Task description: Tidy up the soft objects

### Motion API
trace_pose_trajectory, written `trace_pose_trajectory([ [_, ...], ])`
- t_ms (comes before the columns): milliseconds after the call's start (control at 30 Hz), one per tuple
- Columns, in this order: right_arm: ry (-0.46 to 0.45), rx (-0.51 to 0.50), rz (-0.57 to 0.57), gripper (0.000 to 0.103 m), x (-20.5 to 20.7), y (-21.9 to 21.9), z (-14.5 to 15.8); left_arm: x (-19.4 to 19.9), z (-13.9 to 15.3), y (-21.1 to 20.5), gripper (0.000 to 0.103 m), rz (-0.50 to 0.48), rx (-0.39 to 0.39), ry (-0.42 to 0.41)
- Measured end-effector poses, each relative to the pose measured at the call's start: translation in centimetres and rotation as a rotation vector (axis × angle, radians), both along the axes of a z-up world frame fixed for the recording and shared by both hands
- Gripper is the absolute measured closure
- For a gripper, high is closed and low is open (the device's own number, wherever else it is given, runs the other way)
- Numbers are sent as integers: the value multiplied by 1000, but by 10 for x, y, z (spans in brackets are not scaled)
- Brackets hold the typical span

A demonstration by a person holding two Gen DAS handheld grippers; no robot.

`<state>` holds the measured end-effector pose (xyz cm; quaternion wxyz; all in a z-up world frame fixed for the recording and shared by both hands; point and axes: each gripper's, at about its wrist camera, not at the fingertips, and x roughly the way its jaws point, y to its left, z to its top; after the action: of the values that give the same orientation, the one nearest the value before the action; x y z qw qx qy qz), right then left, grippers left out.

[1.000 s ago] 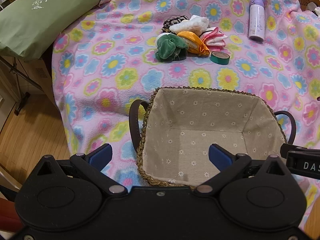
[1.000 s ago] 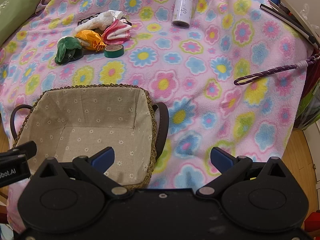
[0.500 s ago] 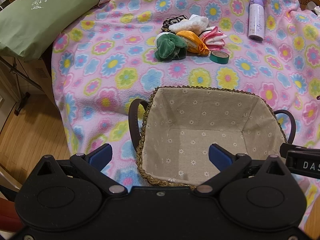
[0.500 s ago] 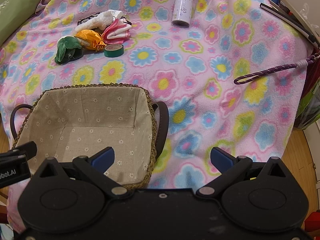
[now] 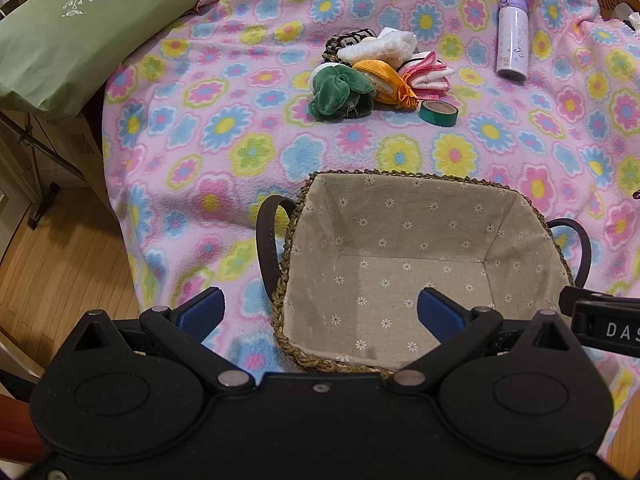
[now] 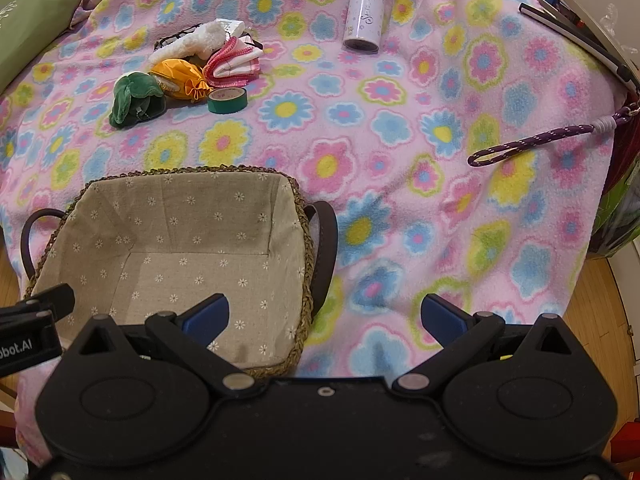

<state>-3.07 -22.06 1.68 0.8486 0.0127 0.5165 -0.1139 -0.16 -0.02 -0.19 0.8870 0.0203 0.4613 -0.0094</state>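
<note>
A woven basket (image 5: 416,178) (image 6: 192,170) with a daisy-print lining and dark handles sits empty on the flowered blanket, near its front edge. Beyond it lies a small pile: a green plush (image 5: 338,94) (image 6: 134,98), an orange pouch (image 5: 386,82) (image 6: 180,78), a pink-edged cloth (image 5: 428,74) (image 6: 236,60), a white fluffy piece (image 5: 380,46) (image 6: 192,42) and a dark patterned item (image 5: 344,40). My left gripper (image 5: 320,310) is open, straddling the basket's left front corner. My right gripper (image 6: 324,314) is open over the basket's right front corner. Both hold nothing.
A green tape roll (image 5: 438,113) (image 6: 227,100) lies beside the pile. A lilac bottle (image 5: 512,38) (image 6: 367,14) lies further back. A green pillow (image 5: 76,20) is at the far left, a purple cord loop (image 6: 532,142) at the right. Wooden floor (image 5: 52,272) shows past the blanket's edges.
</note>
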Motion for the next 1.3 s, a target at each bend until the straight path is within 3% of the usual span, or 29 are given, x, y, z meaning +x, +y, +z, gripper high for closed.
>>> trace_pose_trajectory([
  [1300,0,7,-3,0,1,0,-1,-1,3,0,4,-24,-30,-3],
])
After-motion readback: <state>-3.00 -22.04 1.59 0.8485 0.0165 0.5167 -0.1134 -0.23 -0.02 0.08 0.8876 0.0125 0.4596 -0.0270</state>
